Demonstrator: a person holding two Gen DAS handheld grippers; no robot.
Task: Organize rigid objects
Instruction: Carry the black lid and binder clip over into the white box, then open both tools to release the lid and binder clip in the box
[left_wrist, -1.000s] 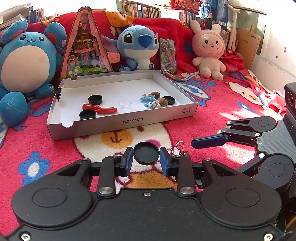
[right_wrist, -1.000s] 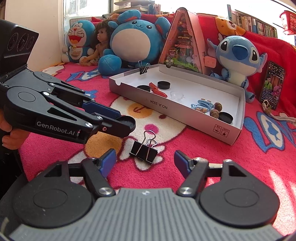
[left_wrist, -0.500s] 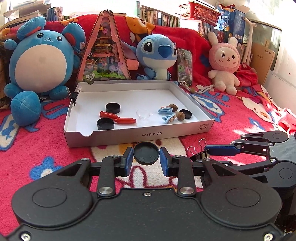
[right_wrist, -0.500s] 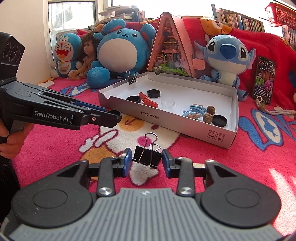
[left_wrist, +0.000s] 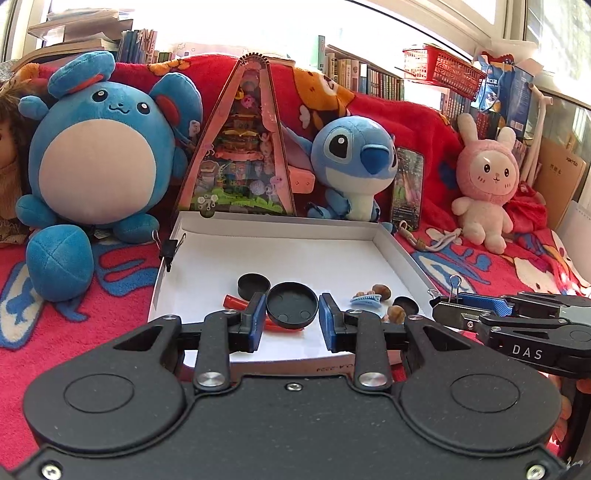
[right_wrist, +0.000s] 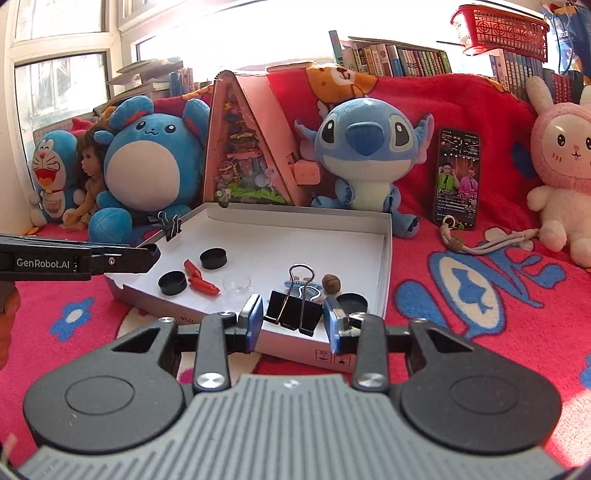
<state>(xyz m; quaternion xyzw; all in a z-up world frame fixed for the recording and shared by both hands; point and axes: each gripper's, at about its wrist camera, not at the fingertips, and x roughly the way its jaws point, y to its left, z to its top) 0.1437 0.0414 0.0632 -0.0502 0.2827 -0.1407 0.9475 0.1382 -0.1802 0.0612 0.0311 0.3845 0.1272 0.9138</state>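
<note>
Now the black round lid (left_wrist: 291, 305) sits pinched flat between the blue pads of the left tongs (left_wrist: 291, 314), held up over the front part of the white box (left_wrist: 402, 251). The black binder clip (right_wrist: 293, 314) is squeezed the same way in the right tongs (right_wrist: 293, 321), up above the box's near right corner, with its wire loops pointing up. So both tongs are closed, each on its own thing.

Down inside the box lie two more black lids (right_wrist: 172, 282), a red clip (right_wrist: 201, 284), a little clear cup (right_wrist: 237, 284), a blue hair clip (left_wrist: 365, 300), some brown nuts (right_wrist: 331, 283) and one more dark lid (right_wrist: 352, 302) near the right wall. Another binder clip (right_wrist: 171, 227) is clamped on the far left wall.

I think the job right now is to put both things in the box. To do it well, bring each one low first, so it does not bounce or roll. The lid could go by the other black lids, on a bare white spot. The binder clip needs its own bare spot, away from the hair clip and nuts. Open the tongs slowly, one at a time, and lift straight up so nothing gets knocked.

All around the box is a red blanket (right_wrist: 480, 295) with soft toys behind, like the blue round one (left_wrist: 96, 158), the blue big-eared one (right_wrist: 365, 147) and a pink bunny (left_wrist: 487, 184)
</note>
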